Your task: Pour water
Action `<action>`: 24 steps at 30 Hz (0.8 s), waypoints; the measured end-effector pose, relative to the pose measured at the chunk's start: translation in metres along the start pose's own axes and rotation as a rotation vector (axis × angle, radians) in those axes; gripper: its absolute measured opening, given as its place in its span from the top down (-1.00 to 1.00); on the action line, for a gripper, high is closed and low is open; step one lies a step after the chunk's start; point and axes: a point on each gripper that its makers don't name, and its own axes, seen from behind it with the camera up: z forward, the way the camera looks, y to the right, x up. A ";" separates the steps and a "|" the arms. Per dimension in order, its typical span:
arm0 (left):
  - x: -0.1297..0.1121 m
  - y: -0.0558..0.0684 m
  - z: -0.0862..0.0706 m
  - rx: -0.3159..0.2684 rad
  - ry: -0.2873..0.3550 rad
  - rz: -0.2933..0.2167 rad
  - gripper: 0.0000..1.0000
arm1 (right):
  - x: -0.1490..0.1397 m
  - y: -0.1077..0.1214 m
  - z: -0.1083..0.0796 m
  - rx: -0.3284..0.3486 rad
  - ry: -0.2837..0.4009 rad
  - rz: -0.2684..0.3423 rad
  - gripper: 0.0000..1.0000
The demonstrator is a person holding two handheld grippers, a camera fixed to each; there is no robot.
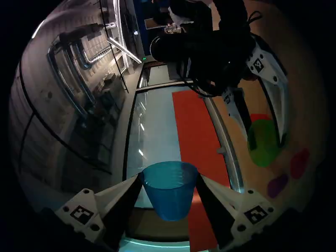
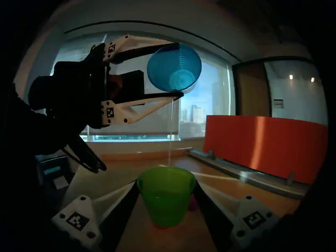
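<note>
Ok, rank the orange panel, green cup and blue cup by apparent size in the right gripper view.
Largest: orange panel.
Then green cup and blue cup, about alike; the green one is nearer the camera, so unranked.

Left gripper [image 1: 169, 178] above right gripper [image 2: 166, 185]

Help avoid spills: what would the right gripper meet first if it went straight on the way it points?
The translucent green plastic cup sits between the fingers of the right gripper; beyond it, probably the window ledge, depth unclear.
</note>
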 end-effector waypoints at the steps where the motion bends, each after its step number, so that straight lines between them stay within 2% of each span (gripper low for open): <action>1: 0.000 0.000 0.000 0.000 0.001 0.000 -0.78 | 0.000 0.000 0.000 -0.001 0.000 0.000 -0.82; 15: -0.003 -0.003 0.002 0.003 0.003 -0.032 -0.78 | 0.000 0.003 -0.002 -0.006 0.000 0.000 -0.82; 21: -0.012 0.000 0.004 0.002 -0.012 -0.093 -0.78 | 0.001 0.002 -0.003 -0.005 0.001 0.001 -0.81; 24: -0.015 0.002 0.005 -0.002 -0.017 -0.140 -0.77 | 0.001 0.003 -0.003 -0.007 0.002 0.000 -0.82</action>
